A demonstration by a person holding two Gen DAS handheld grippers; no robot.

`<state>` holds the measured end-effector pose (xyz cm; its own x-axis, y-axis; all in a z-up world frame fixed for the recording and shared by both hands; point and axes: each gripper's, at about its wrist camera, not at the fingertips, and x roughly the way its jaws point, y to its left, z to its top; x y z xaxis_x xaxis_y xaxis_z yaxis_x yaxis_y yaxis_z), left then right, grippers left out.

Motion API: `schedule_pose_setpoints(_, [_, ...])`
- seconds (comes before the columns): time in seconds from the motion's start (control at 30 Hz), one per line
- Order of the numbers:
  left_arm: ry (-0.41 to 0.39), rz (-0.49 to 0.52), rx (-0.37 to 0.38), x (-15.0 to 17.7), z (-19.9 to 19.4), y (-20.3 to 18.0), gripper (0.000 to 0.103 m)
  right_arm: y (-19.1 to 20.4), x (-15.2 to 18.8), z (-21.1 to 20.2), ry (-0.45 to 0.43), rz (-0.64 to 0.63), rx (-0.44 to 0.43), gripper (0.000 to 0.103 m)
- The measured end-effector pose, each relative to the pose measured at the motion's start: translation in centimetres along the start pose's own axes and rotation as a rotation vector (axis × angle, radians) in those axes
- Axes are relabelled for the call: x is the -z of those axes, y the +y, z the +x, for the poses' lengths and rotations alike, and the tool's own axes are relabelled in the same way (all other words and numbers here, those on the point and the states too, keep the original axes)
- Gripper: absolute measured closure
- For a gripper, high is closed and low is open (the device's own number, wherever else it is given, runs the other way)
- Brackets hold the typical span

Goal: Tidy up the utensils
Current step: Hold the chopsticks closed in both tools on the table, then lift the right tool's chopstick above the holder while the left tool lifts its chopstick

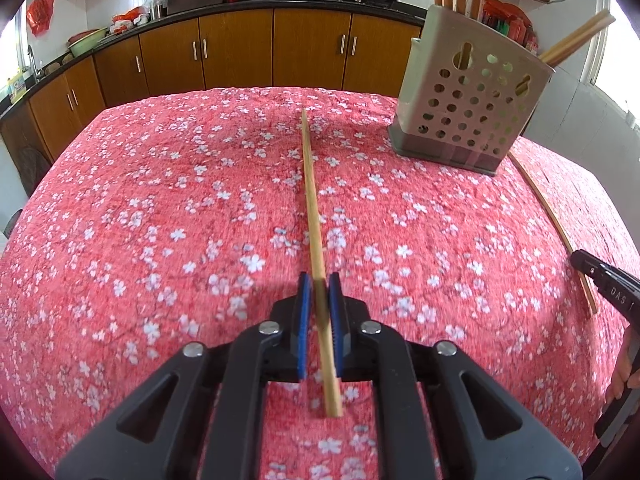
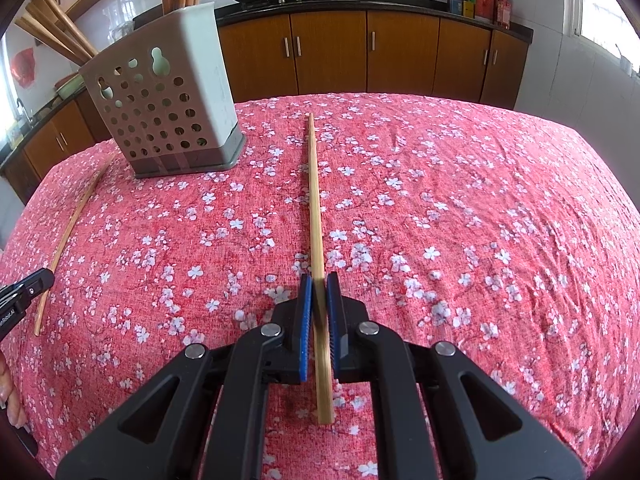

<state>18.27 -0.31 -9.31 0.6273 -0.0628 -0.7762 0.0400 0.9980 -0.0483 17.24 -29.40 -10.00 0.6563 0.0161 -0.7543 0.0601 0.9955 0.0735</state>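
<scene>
At the right edge of the left wrist view, the right gripper (image 1: 612,292) bears the white letters "DAS". The rest of that marking is cut off. No other text is legible.

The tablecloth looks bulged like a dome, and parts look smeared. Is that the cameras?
Left wrist view: the fisheye lens bulges the red flowered tablecloth and bends the brown cabinets; the flowers nearest the lens smear. Right wrist view: same bulge, but sharper; daylight whitens the window.

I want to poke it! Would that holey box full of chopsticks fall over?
Maybe. The holder stands tall on a small base, with long chopsticks leaning out one side, so a high push might tip it. The soft tablecloth probably stops sliding.
</scene>
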Motion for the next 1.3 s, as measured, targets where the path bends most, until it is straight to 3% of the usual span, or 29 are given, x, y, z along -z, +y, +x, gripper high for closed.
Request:
schedule_pose_setpoints(0.3, [-0.005,0.026,0.005,1.1,-1.9,0.3,0.095,0.2,1.3,-2.6,-0.040,-0.008,0.019,0.095])
schedule_pose_setpoints(0.67, [-0.191,0.011,0.057,-1.8,-9.0,0.4,0.095,0.2,-1.8,-9.6,-0.243,-0.006,-0.003,0.095])
schedule_pose_setpoints(0.97, [-0.305,-0.016,0.080,-4.3,-12.7,0.2,0.095,-0.3,-3.3,-10.7,-0.298,0.001,-0.022,0.095])
schedule_pose_setpoints(1.3, [-0.356,-0.030,0.094,-5.5,-14.1,0.9,0.096,-0.5,-4.0,-12.4,-0.360,0.032,-0.033,0.095])
